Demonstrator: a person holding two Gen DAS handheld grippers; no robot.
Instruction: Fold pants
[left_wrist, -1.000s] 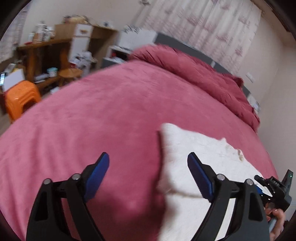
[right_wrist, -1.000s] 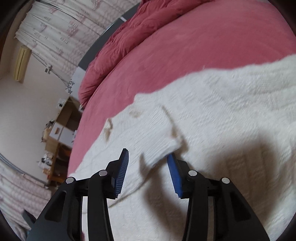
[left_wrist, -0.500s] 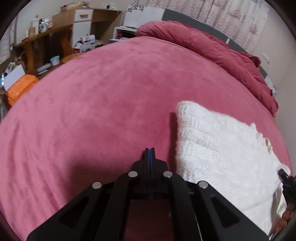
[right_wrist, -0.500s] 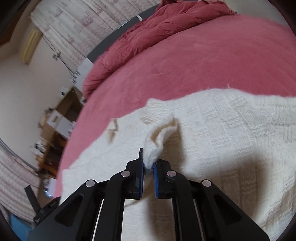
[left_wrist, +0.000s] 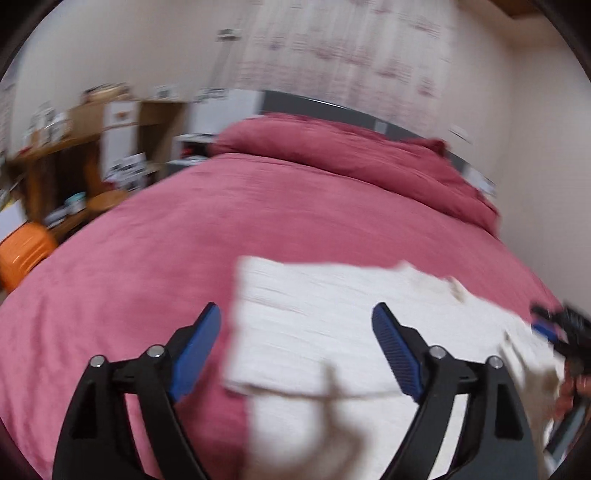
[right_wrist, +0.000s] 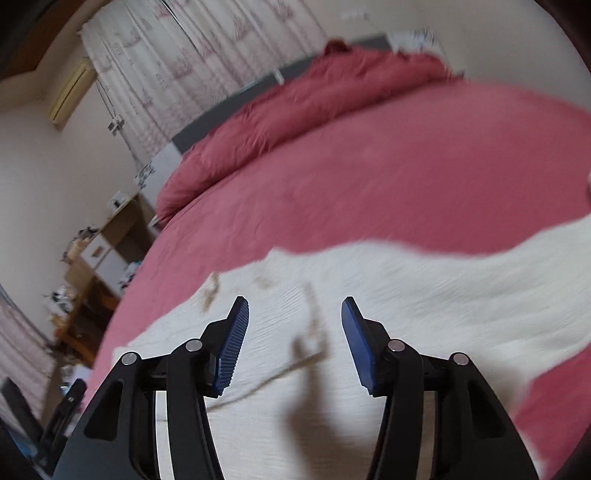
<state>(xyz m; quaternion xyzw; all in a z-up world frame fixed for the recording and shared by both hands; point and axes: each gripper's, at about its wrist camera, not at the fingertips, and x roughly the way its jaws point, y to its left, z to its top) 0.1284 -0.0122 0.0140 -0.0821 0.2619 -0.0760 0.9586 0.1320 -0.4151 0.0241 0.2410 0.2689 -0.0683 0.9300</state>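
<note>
White knitted pants (left_wrist: 325, 317) lie folded flat on the red bedspread (left_wrist: 155, 258). My left gripper (left_wrist: 295, 332) is open and empty above their left edge, its left pad over the red cover. In the right wrist view the pants (right_wrist: 424, 295) spread across the bed, a drawstring lying on them. My right gripper (right_wrist: 293, 326) is open and empty just above the fabric. It also shows at the right edge of the left wrist view (left_wrist: 561, 332). Both views are blurred by motion.
A rolled red duvet (left_wrist: 351, 155) lies along the headboard. Wooden shelves (left_wrist: 74, 147) with clutter and an orange stool (left_wrist: 22, 254) stand left of the bed. Curtains (right_wrist: 177, 55) hang behind the bed. The wall is close on the right.
Both grippers were shut half a second ago and are open now. The right one has let go of the pinched fold of pants. Both cameras have pulled back and up.
</note>
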